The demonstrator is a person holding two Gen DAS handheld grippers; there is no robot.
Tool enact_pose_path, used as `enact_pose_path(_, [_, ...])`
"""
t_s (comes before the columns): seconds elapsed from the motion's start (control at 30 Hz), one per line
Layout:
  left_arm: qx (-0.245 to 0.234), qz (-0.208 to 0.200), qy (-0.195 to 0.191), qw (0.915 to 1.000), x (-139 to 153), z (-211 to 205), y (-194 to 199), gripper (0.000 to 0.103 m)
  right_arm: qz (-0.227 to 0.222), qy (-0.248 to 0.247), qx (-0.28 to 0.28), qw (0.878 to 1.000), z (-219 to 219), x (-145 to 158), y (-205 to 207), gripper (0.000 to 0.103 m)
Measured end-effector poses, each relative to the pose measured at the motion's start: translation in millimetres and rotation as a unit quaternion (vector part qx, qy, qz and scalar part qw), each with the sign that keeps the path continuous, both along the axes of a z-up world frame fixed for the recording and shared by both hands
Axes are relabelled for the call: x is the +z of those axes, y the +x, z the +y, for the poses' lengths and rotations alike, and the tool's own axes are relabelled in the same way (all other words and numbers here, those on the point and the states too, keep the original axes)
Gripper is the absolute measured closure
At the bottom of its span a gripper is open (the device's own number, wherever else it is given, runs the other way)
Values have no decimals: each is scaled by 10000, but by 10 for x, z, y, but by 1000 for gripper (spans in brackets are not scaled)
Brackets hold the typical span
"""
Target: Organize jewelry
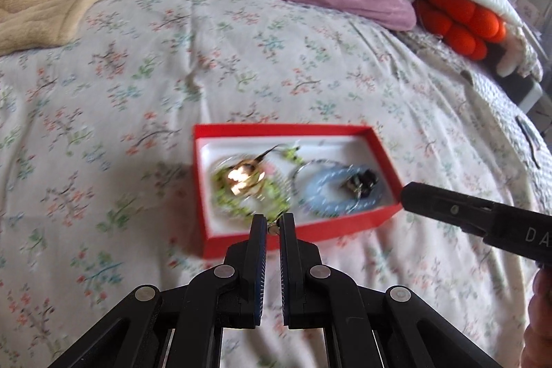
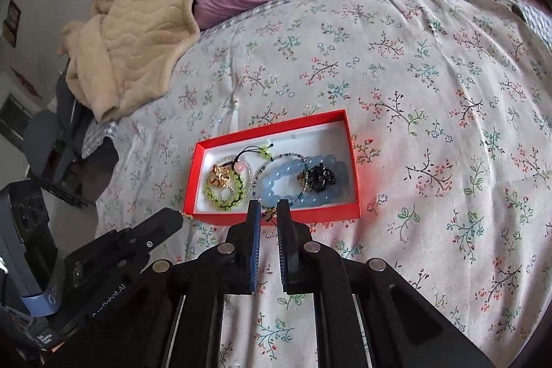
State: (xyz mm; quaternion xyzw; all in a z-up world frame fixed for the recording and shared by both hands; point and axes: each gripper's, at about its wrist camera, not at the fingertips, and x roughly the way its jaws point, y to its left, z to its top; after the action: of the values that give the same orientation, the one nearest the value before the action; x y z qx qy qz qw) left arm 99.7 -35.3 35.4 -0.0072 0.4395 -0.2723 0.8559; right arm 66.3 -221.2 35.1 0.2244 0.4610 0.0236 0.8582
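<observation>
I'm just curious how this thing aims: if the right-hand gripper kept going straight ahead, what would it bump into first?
Probably the near wall of the red box, straight ahead of the right gripper. A small gold piece already sits between its fingers. Depth is hard to judge, so it might pass over the wall onto the blue bead bracelet.

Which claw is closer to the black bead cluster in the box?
Right. Right claw is at the box wall beside the cluster; left claw is at the green bracelet's end.

Left tongs (image 1: 272, 225) nearly closed, fingers narrowly apart with a small metallic bit pinched at the tips. Right tongs (image 2: 268, 208) likewise narrow, something small and gold-coloured between the tips. Both point forward and down, side by side.
</observation>
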Motion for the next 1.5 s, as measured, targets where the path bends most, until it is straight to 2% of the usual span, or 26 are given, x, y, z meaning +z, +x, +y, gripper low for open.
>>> enact_pose_path(0.37, [-4, -86, 245, 9997, -238, -521, 241, 101, 106, -37, -149, 9998, -150, -209, 342, 93])
enact_pose_path(0.67, [45, -159, 395, 9991, -333, -603, 352, 101, 253, -117, -218, 9994, -272, -357, 472, 93])
enact_pose_path(0.97, [78, -145, 408, 9990, -347, -581, 380, 98, 295, -302, -127, 9990, -232, -364, 493, 92])
enact_pose_path(1.07, [79, -181, 429, 9989, -325, -573, 366, 90, 319, -335, -127, 9989, -214, -356, 494, 92])
enact_pose_path(1.13, [68, -224, 446, 9987, -303, -565, 338, 80, 317, -349, -110, 9988, -204, -344, 484, 91])
enact_pose_path(1.27, [0, -314, 490, 9983, -238, -555, 268, 73, 267, -355, -102, 9990, -218, -293, 434, 72])
enact_pose_path(1.4, [0, -368, 554, 9978, -159, -502, 160, 68, 185, -389, -119, 9990, -258, -207, 327, 71])
enact_pose_path(1.47, [-3, -405, 576, 9975, -108, -459, 93, 63, 171, -438, -110, 9988, -269, -171, 262, 70])
enact_pose_path(1.5, [-3, -428, 601, 9973, -85, -440, 59, 57, 172, -474, -101, 9987, -273, -155, 223, 69])
